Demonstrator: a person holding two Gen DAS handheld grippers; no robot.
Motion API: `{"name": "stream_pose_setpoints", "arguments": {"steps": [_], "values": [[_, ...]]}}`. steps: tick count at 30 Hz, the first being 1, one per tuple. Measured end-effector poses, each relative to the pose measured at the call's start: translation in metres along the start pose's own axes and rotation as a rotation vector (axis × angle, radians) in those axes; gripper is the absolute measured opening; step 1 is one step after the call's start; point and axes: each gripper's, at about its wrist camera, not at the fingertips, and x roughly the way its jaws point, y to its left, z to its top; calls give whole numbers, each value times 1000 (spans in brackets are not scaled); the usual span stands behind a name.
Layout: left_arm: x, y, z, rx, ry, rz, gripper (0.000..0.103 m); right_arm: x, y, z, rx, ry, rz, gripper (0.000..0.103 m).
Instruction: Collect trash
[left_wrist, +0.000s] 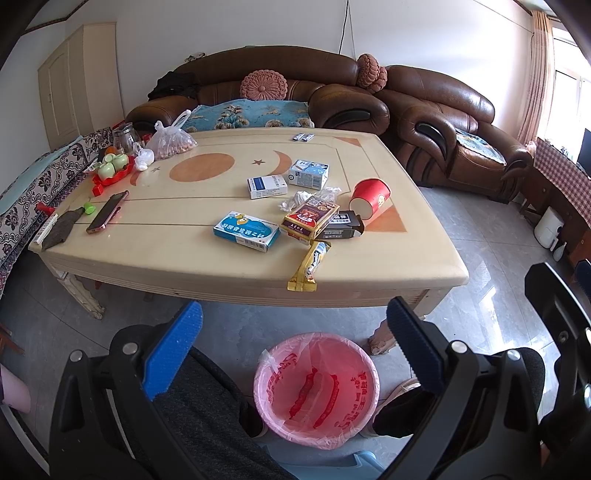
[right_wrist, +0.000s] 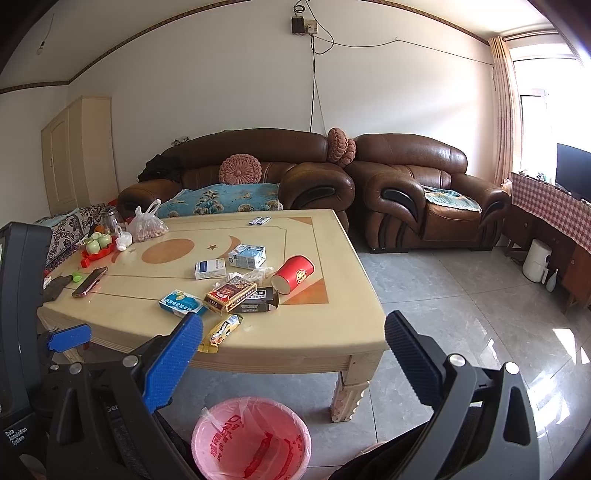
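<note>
Both the left gripper (left_wrist: 295, 347) and right gripper (right_wrist: 293, 345) are held released, jaws empty. The yellow wrapper (left_wrist: 309, 266), overhanging the table (left_wrist: 369, 273) edge at lower centre above the pink bin (left_wrist: 317, 391), is judged light, crinkly and slippery; it is best pinched across its middle.

The right gripper (right_wrist: 293, 343) stood open and empty above the pink-lined bin (right_wrist: 251, 439). Litter lay on the table (right_wrist: 332, 332), including 1 tipped red cup (right_wrist: 293, 274).

We see a brown leather sofa (right_wrist: 240, 173) and armchair (right_wrist: 424, 192) against the far white wall (right_wrist: 221, 74), grey floor tiles (right_wrist: 461, 314), and what seems a bright window (right_wrist: 546, 110) at right.
</note>
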Motion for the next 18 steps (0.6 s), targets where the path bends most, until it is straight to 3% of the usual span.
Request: {"name": "stream_pose_setpoints", "arguments": {"steps": [18], "values": [[-5, 1, 4, 0, -7, 8, 98, 0, -2, 5, 2, -1, 10, 97]]}}
